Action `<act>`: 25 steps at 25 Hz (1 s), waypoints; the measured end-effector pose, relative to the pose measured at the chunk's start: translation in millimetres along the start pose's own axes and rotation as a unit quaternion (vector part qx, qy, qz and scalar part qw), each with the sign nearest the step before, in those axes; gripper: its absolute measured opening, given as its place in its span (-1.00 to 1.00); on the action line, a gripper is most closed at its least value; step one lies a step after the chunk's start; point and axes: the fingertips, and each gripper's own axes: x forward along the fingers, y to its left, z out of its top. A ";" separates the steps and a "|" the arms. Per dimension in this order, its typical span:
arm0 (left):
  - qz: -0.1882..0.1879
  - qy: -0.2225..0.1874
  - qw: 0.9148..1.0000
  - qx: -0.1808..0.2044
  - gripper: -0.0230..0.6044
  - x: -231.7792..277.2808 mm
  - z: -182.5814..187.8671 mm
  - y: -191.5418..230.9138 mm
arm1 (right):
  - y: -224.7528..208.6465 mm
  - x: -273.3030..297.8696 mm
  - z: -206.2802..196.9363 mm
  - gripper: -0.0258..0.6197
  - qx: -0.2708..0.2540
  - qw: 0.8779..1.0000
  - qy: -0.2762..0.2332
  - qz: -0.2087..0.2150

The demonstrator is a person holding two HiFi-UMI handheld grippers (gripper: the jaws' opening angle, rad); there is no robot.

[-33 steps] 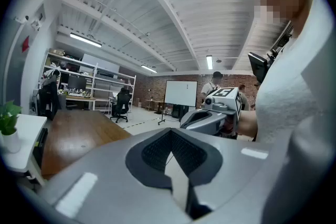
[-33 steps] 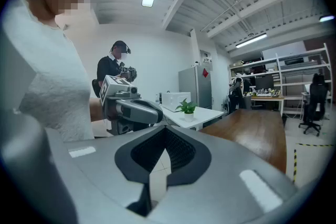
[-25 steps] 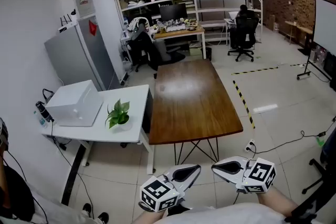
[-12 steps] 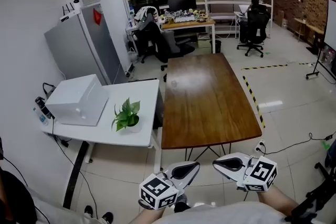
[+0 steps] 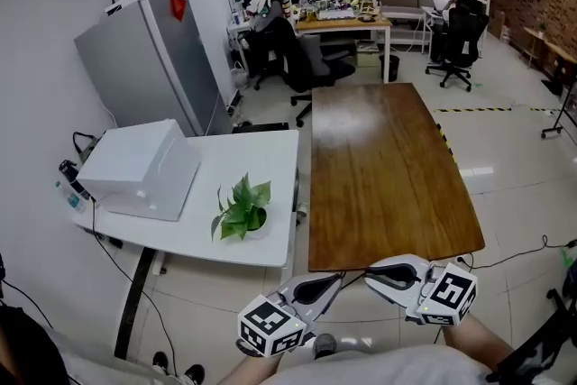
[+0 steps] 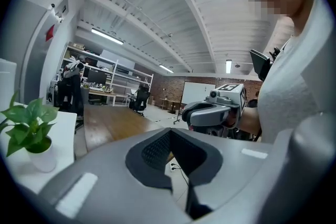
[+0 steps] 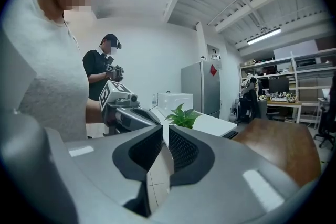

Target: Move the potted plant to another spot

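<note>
The potted plant sat on the white table, near its front edge, at about four o'clock from the white box. Both grippers were held low at six o'clock in the head view, well apart from the plant, which lay off at ten o'clock from them. The left gripper had its jaws together, nothing in them. The right gripper had its jaws just opening, a thin slit between the pads and nothing in it. The wooden table stretched away at twelve o'clock, right beside the white one.
</note>
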 end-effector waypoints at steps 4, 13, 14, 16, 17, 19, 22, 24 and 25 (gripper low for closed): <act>0.020 0.002 1.000 -0.015 -0.96 -19.3 -6.0 38.1 | -16.5 42.9 0.6 -0.60 0.004 1.000 0.001 0.008; 0.079 0.014 0.996 -0.041 -0.96 -75.0 -21.5 117.6 | -54.2 149.3 -25.1 -0.44 0.010 0.999 0.026 0.021; 0.086 0.015 0.995 -0.044 -0.96 -81.7 -24.1 125.8 | -55.4 160.3 -28.5 -0.43 0.006 0.999 0.030 0.025; 0.101 0.017 0.993 -0.052 -0.96 -93.9 -29.4 140.2 | -56.7 180.0 -33.6 -0.40 -0.012 0.999 0.042 0.029; 0.107 0.019 0.993 -0.056 -0.96 -99.3 -31.6 146.7 | -57.4 189.0 -35.5 -0.38 -0.020 0.998 0.047 0.030; 0.119 0.020 0.991 -0.063 -0.96 -109.3 -35.6 158.7 | -59.4 206.6 -39.9 -0.30 -0.025 0.998 0.054 0.034; 0.129 0.018 0.989 -0.070 -0.96 -121.5 -43.2 172.4 | -63.4 231.6 -51.1 -0.18 -0.018 0.997 0.059 0.038; 0.130 0.018 0.989 -0.071 -0.96 -127.4 -47.7 178.0 | -68.3 245.8 -58.7 -0.10 -0.013 0.997 0.063 0.038; 0.131 0.018 0.989 -0.071 -0.96 -129.8 -49.2 180.4 | -71.5 251.9 -62.1 -0.07 -0.011 0.997 0.065 0.037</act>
